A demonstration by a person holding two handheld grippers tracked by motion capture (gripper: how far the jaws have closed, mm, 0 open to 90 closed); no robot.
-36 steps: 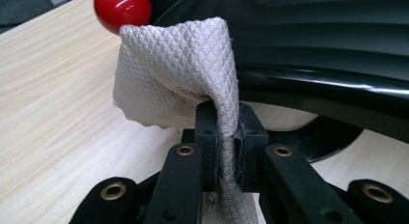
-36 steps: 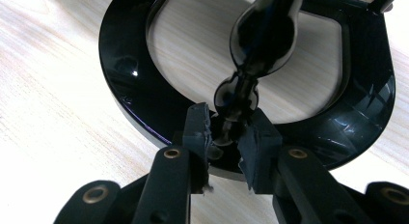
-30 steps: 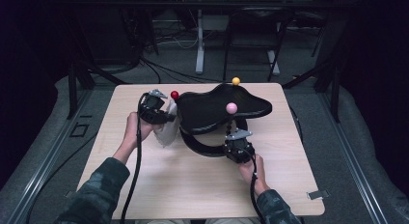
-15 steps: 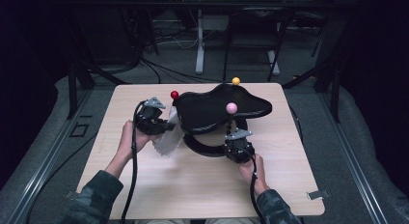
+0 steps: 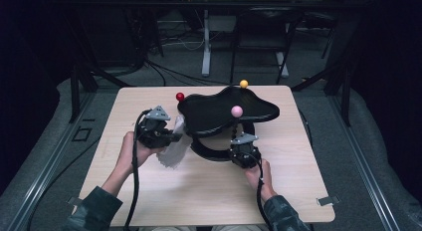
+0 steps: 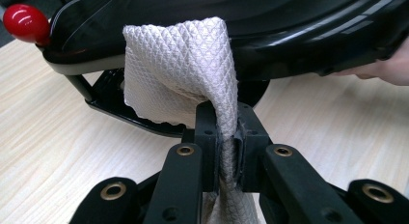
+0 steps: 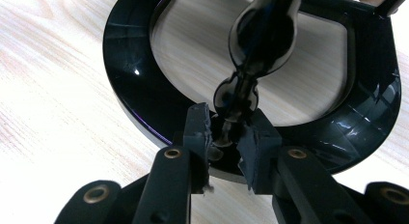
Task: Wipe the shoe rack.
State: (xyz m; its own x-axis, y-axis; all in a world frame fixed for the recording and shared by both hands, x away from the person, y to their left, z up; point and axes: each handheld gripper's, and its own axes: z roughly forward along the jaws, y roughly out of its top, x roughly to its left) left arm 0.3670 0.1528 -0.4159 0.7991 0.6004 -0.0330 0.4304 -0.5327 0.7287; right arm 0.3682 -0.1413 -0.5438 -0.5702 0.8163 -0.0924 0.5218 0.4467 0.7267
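Observation:
A black stand with a wavy glossy tray top [image 5: 224,111] rises on a post from a ring base [image 5: 211,152] at mid table. Red [image 5: 180,96], yellow [image 5: 244,83] and pink [image 5: 237,111] balls sit at its rim. My left gripper [image 5: 172,135] is shut on a white quilted cloth [image 5: 174,152], just left of the tray. In the left gripper view the cloth [image 6: 188,64] folds up from the jaws [image 6: 224,137] toward the tray's underside [image 6: 299,26], beside the red ball [image 6: 26,23]. My right gripper [image 7: 229,137] is shut on the foot of the post [image 7: 260,35] above the ring base [image 7: 130,55].
The light wooden table [image 5: 149,191] has bare surface in front and to both sides of the stand. Black frame posts and cables stand on the grey floor behind the table. A hand [image 6: 386,69] shows at the right edge of the left gripper view.
My left gripper, with the cloth in it, has drawn back from the tray's left edge toward the near side of the table. The right gripper and the stand have kept still.

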